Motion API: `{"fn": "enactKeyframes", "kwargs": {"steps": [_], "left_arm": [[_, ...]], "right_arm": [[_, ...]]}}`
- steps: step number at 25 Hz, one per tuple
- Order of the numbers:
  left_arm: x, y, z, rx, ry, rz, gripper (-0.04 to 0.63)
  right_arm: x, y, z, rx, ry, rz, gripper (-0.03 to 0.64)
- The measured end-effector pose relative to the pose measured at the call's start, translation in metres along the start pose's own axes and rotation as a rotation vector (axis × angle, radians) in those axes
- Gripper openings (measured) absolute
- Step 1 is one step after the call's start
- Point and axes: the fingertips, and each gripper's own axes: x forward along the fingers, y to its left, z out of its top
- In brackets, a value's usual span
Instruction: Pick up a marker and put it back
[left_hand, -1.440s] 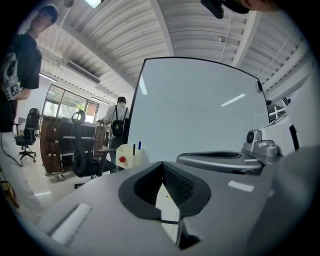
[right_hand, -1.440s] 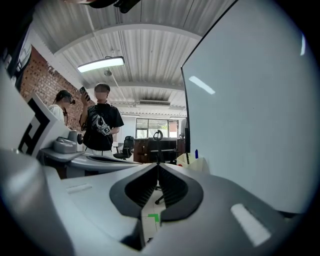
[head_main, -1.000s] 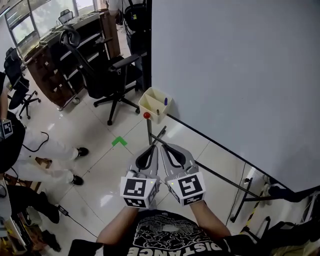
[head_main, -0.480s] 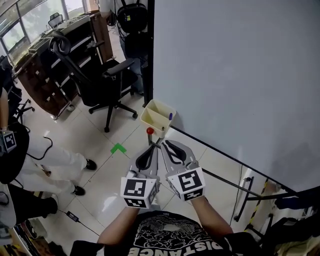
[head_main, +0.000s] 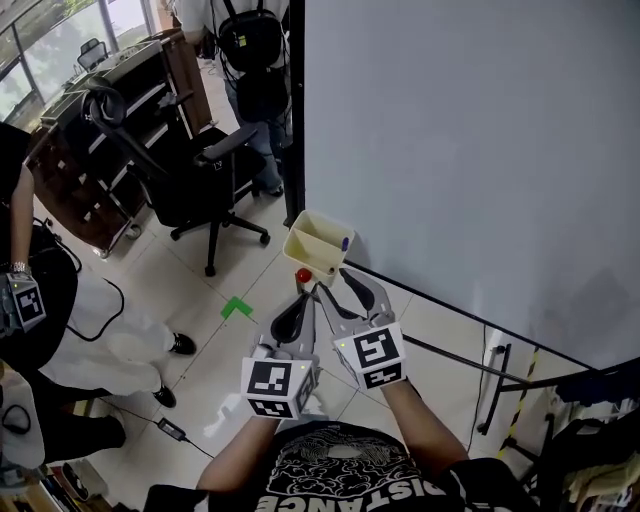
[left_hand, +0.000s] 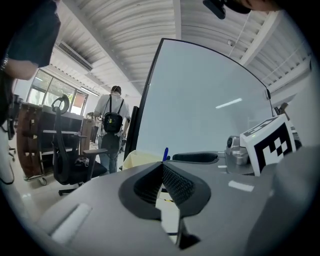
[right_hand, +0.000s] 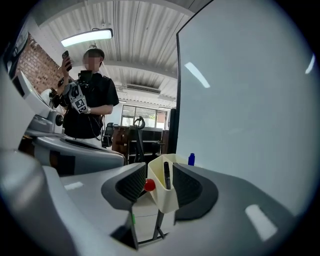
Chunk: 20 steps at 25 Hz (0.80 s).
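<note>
the right hand-held gripper (right_hand: 160, 171) has just been opening and its jaws now stand wide apart with nothing clamped; the cream holder (right_hand: 167, 195) shows in the gap between them, though the head view suggests it sits just ahead of the tips rather than inside. the left hand-held gripper (left_hand: 162, 167) has its jaws pressed together on nothing and hangs just beside the right one. the holder sits on a thin stand (right_hand: 158, 225) at the lower corner of the whiteboard (head_main: 470, 150), with a red ball (right_hand: 149, 185) just beside its near wall. a black marker (right_hand: 166, 176) stands inside the holder, hardly clearing the rim; a blue marker (right_hand: 191, 159) pokes above the far rim. i judge either marker to be light, stiff and smooth-sided, so it may slip or twist if pinched at the very tip. the best hold looks to be across the barrel just below the top, pads square to it, then a straight lift. the blue one offers more exposed length; the black one is crowded by the holder wall, and the thin stand may sway if bumped
</note>
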Motion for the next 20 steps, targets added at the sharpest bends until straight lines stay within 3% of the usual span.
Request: {"fn": "enactKeyframes", "kwargs": {"steps": [10,15,20], "left_arm": [[0.004,0.018,0.002,0.001,0.011,-0.022,0.005],[0.009,0.021,0.001,0.005,0.017,-0.031,0.005],[0.014,0.021,0.001,0.012,0.013,-0.043,0.005]], "right_arm": [[0.025,-0.007,-0.011,-0.001,0.029,-0.058,0.147],[0.029,-0.015,-0.011,-0.009,0.019,-0.095,0.037],[0.029,-0.019,-0.011,0.001,0.016,-0.101,0.035]]}}
